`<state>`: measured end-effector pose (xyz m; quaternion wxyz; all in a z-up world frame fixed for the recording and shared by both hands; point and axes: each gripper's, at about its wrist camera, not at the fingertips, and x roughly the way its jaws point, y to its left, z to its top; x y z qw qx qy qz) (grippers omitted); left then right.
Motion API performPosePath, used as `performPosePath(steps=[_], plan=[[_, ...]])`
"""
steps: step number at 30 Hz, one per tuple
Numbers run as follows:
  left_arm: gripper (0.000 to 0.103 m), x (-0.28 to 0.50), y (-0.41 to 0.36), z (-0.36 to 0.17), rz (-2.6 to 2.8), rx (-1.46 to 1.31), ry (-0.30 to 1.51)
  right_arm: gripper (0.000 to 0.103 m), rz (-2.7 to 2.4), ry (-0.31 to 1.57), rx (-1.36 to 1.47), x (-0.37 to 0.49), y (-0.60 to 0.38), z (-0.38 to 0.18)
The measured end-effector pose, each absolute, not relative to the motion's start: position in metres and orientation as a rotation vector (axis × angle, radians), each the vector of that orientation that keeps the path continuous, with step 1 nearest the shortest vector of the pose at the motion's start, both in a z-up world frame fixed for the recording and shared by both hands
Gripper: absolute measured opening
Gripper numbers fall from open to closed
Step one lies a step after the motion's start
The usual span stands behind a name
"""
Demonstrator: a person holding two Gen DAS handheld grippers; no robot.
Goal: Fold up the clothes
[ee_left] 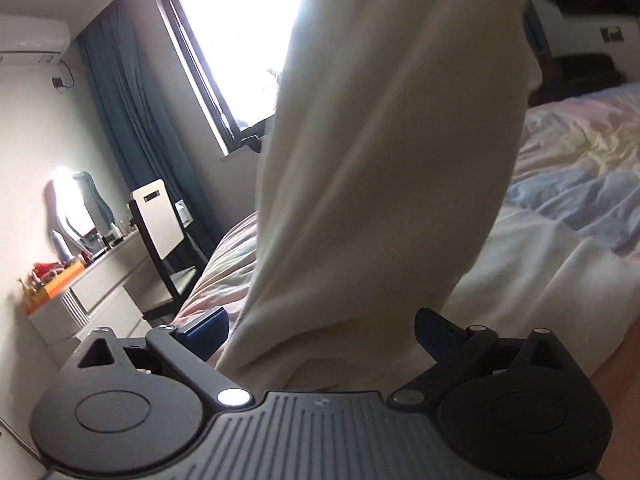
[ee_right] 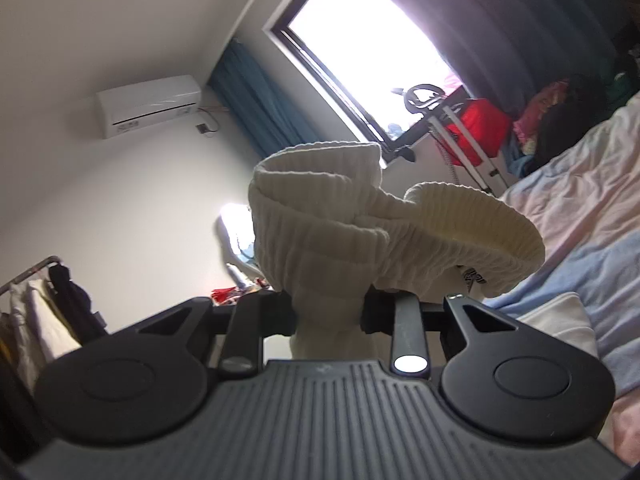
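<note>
1. Right gripper (ee_right: 328, 316): jaws closed on a bunched part of the cream garment (ee_right: 340, 224). Ribbed collar or hem stands above the jaws, curled in folds.
2. Left gripper (ee_left: 320, 332): jaws spread wide. The garment (ee_left: 380, 160) hangs down between them; contact with the blue fingers (ee_left: 208, 332) cannot be confirmed.
3. Garment position: held up in the air above the bed (ee_left: 580, 168), its lower part reaching the bed beside the left gripper.
4. Surroundings: window (ee_right: 360, 52) behind, air conditioner (ee_right: 148, 104) on wall, chair (ee_left: 160, 232) beside the bed, dresser (ee_left: 108, 280) at left.
</note>
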<state>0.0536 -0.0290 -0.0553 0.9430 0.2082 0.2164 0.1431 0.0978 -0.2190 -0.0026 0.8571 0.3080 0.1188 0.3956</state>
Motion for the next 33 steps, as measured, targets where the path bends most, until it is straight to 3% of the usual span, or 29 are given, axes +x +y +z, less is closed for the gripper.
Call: performPosePath(steps=[7,17,22,27,31,33], plan=[[0.1,0.06,0.006,-0.046,0.489,0.198,0.424,0.031,0.787,0.283,0.652,0.095,-0.236,-0.009],[0.099,0.04,0.006,-0.04,0.49,0.116,0.47,0.031,0.419,0.652,0.771,0.121,-0.269,-0.091],[0.098,0.034,0.02,-0.041,0.477,0.054,0.481,0.031,0.474,0.478,0.701,0.109,-0.259,-0.073],[0.098,0.031,0.036,-0.041,0.448,-0.028,0.509,0.031,0.379,0.621,0.754,0.118,-0.271,-0.102],[0.1,0.036,0.043,-0.049,0.375,-0.111,0.601,0.036,0.3,0.735,0.794,0.125,-0.281,-0.125],[0.099,0.039,0.044,-0.054,0.353,-0.139,0.652,0.06,0.26,0.792,0.814,0.128,-0.285,-0.137]])
